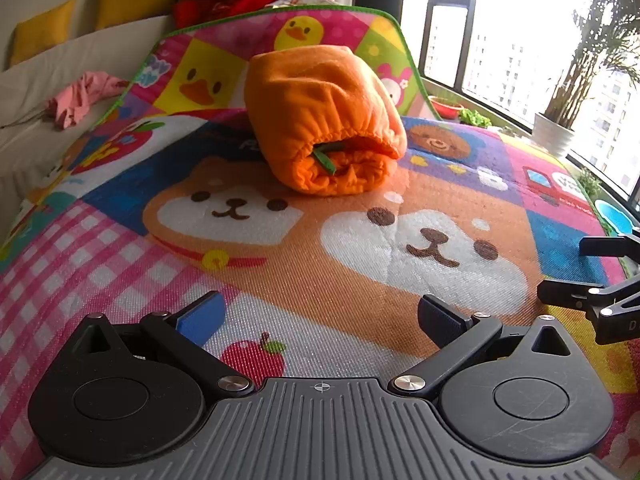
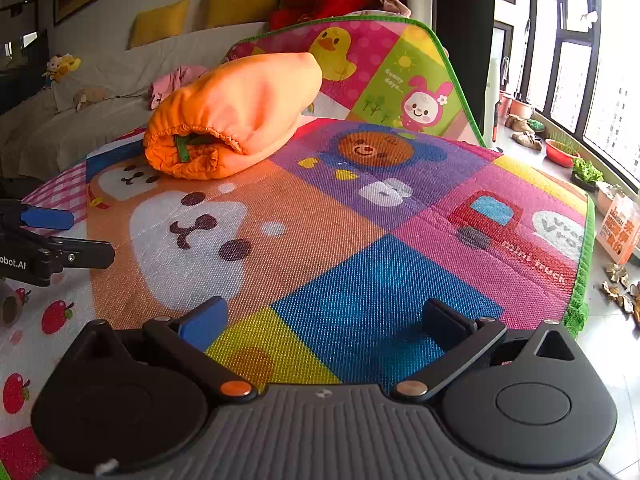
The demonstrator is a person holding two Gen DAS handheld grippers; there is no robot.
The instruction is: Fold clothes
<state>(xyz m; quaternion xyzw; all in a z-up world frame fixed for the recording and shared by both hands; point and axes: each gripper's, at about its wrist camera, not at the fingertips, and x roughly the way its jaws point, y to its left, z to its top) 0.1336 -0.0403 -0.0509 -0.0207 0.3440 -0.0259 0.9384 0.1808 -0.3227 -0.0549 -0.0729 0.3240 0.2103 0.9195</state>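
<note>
Left wrist: orange garment (image 1: 320,120) folded on mat (image 1: 360,280) | both grippers' fingers apart, empty

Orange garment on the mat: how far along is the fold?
Done: the orange garment lies in a compact folded bundle on the play mat, elastic hem facing the cameras. In hand: nothing; the left gripper and right gripper are open and apart from it. Left: a pink garment lies unfolded on the sofa.
</note>
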